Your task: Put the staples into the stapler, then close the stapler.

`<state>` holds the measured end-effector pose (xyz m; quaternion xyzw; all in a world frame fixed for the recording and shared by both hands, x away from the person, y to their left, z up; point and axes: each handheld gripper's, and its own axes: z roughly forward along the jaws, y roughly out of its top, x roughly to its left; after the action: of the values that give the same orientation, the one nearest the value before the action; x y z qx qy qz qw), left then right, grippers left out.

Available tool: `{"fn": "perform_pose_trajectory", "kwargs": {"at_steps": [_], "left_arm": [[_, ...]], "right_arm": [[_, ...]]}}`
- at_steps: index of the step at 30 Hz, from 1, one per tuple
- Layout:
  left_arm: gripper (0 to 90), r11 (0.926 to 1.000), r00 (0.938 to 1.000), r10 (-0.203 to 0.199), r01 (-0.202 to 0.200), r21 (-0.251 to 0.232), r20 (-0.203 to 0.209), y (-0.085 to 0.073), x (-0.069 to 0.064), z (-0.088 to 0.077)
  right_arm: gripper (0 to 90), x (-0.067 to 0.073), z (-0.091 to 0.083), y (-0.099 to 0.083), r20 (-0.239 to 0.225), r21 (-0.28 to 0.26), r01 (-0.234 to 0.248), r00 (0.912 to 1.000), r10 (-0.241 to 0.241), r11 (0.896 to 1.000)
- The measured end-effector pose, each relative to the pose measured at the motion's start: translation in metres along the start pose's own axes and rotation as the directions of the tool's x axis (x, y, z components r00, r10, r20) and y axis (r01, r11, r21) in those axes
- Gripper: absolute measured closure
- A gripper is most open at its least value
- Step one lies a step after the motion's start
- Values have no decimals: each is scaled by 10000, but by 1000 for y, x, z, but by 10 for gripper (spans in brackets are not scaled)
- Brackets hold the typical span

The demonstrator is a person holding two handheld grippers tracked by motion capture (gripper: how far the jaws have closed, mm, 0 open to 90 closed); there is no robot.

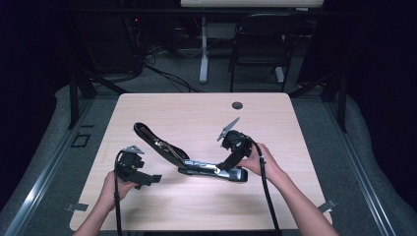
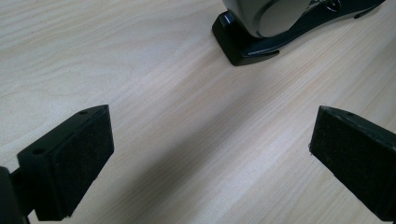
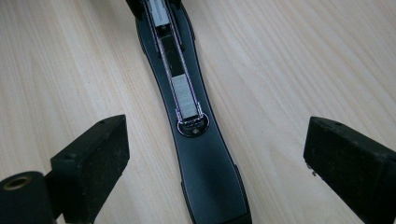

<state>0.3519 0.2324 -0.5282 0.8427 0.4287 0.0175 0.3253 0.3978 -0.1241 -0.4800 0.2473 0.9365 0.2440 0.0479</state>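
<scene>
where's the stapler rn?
In the high view, the stapler lies swung open at mid-table, lid up toward the left. It sits between the left gripper and the right gripper, whose open jaws straddle its base.

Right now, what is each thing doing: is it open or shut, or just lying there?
Black desk stapler: swung open, lid tilted up to the left, base flat on the table, silver staples showing in the channel.
Left tool: open, over bare wood, holding nothing.
Right tool: open, jaws either side of the stapler's base, not pressing on it.
Light wooden table: bare apart from the stapler.
</scene>
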Motion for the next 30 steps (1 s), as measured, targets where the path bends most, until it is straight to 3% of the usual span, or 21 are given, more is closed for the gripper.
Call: {"fn": "perform_pose_trajectory", "kwargs": {"at_steps": [9, 17, 24, 30], "left_arm": [[0, 10000, 10000, 23, -23, -15, -15, 1, 0, 0], [0, 9994, 9990, -250, 240, -263, -377, 4, 0, -4], [0, 9991, 9986, -367, 358, -215, -387, 4, 2, -3], [17, 9985, 9957, -464, 438, -338, -803, 6, 2, -5]], "right_arm": [[75, 0, -1, -6, 135, -120, -213, 9997, 215, 9997], [90, 2, -7, -13, 310, -233, -310, 9990, 317, 9992], [114, 0, -8, -18, 373, -218, -432, 9983, 440, 9988], [125, 0, -9, -19, 543, -330, -521, 9971, 539, 9981]]}}
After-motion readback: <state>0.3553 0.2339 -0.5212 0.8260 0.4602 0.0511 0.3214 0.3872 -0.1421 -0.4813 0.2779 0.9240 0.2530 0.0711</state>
